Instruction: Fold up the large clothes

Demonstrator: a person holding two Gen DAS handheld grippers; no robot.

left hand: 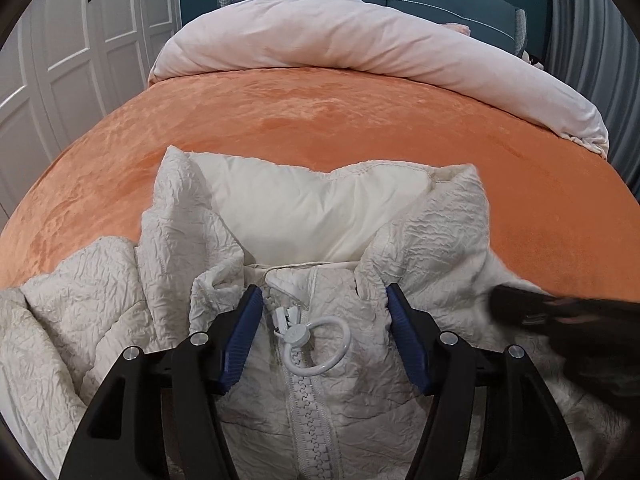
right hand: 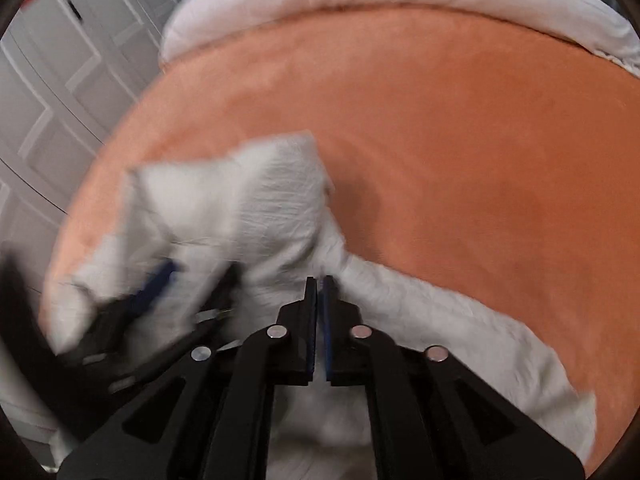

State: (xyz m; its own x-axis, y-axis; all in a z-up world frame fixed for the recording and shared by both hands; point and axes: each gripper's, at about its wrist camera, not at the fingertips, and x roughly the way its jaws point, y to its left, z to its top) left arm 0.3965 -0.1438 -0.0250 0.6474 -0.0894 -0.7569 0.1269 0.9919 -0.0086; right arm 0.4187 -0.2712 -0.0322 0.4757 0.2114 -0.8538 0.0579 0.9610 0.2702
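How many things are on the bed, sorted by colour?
White: 1, the crinkled white puffer jacket with its zipper.
Pale pink: 1, the rolled pale pink duvet.
Orange: 1, the fuzzy orange blanket covering the bed.
Total: 3.

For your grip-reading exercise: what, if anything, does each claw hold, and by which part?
The left claw holds nothing; it stands open astride the jacket's zipper, near the collar. The right claw is shut; whether it pinches fabric cannot be told.

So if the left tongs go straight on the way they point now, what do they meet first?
Most likely the white jacket: its zipper pull ring lies between the open left tongs, with the collar just beyond. How near the cloth is, I cannot tell.
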